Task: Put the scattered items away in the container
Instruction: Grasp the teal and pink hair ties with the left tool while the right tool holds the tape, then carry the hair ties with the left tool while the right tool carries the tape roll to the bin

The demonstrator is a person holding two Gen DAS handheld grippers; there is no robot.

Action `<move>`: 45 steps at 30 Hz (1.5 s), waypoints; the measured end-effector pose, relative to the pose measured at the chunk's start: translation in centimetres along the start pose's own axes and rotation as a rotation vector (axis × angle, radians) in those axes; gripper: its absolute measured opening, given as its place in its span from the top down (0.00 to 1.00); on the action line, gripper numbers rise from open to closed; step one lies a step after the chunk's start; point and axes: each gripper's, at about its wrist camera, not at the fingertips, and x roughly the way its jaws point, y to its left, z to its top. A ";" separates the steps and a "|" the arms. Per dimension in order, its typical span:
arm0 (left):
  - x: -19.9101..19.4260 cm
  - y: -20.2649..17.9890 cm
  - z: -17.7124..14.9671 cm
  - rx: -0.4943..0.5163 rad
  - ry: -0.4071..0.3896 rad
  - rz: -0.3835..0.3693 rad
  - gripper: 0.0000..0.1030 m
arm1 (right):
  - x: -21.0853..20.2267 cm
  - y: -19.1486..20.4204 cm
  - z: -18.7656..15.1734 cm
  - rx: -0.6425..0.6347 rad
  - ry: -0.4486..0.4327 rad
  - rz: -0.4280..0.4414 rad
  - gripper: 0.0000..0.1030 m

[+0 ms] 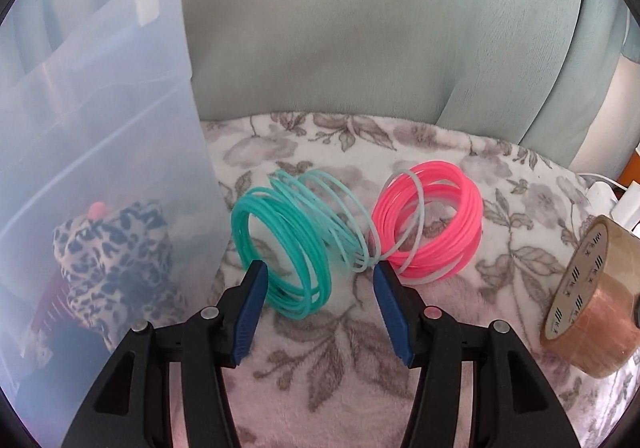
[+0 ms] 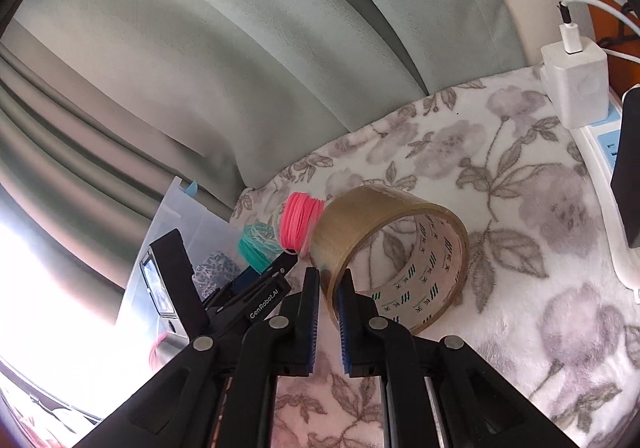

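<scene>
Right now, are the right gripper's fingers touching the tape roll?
Touching. The right wrist view shows the right gripper closed on the tape roll, its wall pinched between the blue fingers with no gap.

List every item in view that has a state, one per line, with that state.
left gripper: open, fingers either side of the teal coil
right gripper: shut on the tape roll's wall
teal coil: on edge, loosened
pink coil: on edge
tape roll: on edge
container: holds a leopard-print fabric
charger: plugged in
</scene>
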 end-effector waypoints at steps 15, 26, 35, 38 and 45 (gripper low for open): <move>-4.0 -1.0 1.3 0.016 -0.044 -0.063 0.95 | -2.7 -0.3 -2.2 0.111 -0.056 0.024 0.91; -13.2 -2.2 -0.2 0.020 -0.105 -0.176 0.96 | -6.8 1.1 -5.1 0.161 -0.099 0.047 0.91; -21.2 0.4 -1.3 0.013 -0.160 -0.242 0.96 | -10.3 3.7 -6.9 0.150 -0.149 0.076 0.91; -23.6 1.0 -1.1 0.011 -0.185 -0.254 0.96 | -11.4 4.6 -7.3 0.147 -0.165 0.087 0.91; -28.6 1.9 -0.5 0.012 -0.269 -0.287 0.96 | -14.7 7.5 -7.5 0.104 -0.224 0.107 0.91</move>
